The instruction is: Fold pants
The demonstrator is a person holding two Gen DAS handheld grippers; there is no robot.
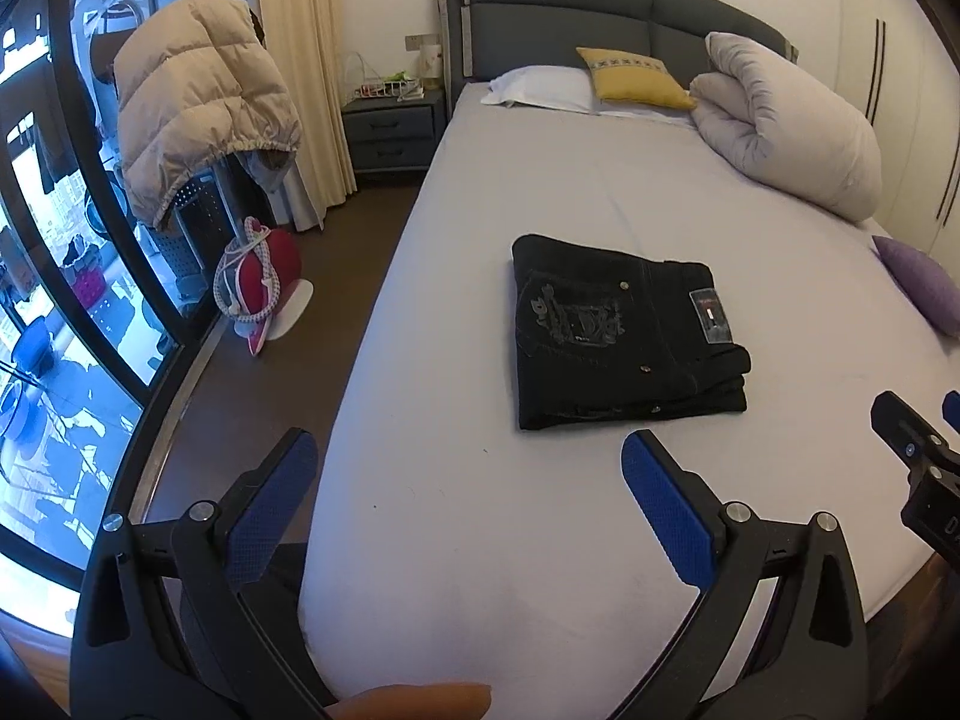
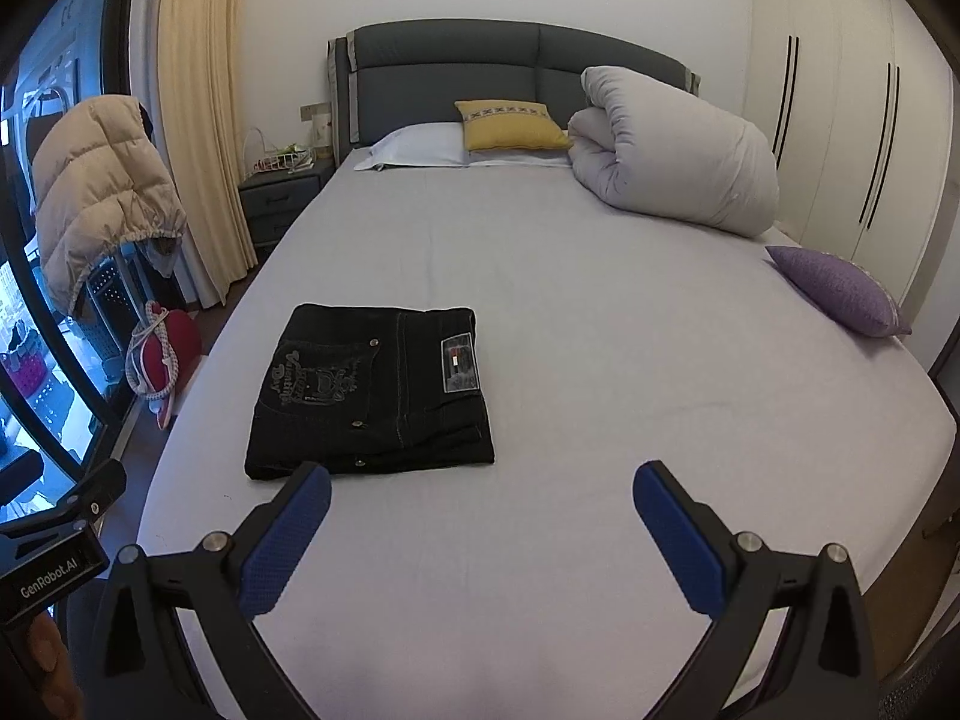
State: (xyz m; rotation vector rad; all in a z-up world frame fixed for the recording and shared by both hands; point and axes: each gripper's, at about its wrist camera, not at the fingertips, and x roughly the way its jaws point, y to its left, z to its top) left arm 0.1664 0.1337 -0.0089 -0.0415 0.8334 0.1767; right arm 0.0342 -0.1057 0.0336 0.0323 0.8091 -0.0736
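Both tongs are spread wide with nothing between the blue pads. Your left gripper (image 1: 468,468) hovers above the near edge of the bed (image 1: 480,540), and its left finger hangs past the mattress side over the brown floor. Your right gripper (image 2: 480,504) hovers above the sheet, more toward the middle of the bed.

In the left wrist view your right gripper is cut off at 3 o'clock by the frame edge, so only a part of its black body and a bit of blue show. In the right wrist view your left gripper (image 2: 72,510) appears at 8 o'clock only as a black body with a "GenRobot.AI" label; its fingers are out of frame. At 6 o'clock of the left view a skin-coloured fingertip (image 1: 420,699) shows, and the rest of the hand is hidden.

The pants (image 2: 372,390) lie folded in a compact black rectangle on the sheet, with a back pocket and a waist patch facing up. From your right gripper they sit at 11 o'clock, and the left fingertip overlaps their near edge in the picture; whether it touches, you cannot tell. From your left gripper the pants (image 1: 624,336) are at 1 o'clock, apart from both fingers. The embroidery on the pocket is hard to read.

Farther away a rolled duvet (image 2: 672,150), a yellow cushion (image 2: 510,126) and a purple cushion (image 2: 840,294) rest on the bed.
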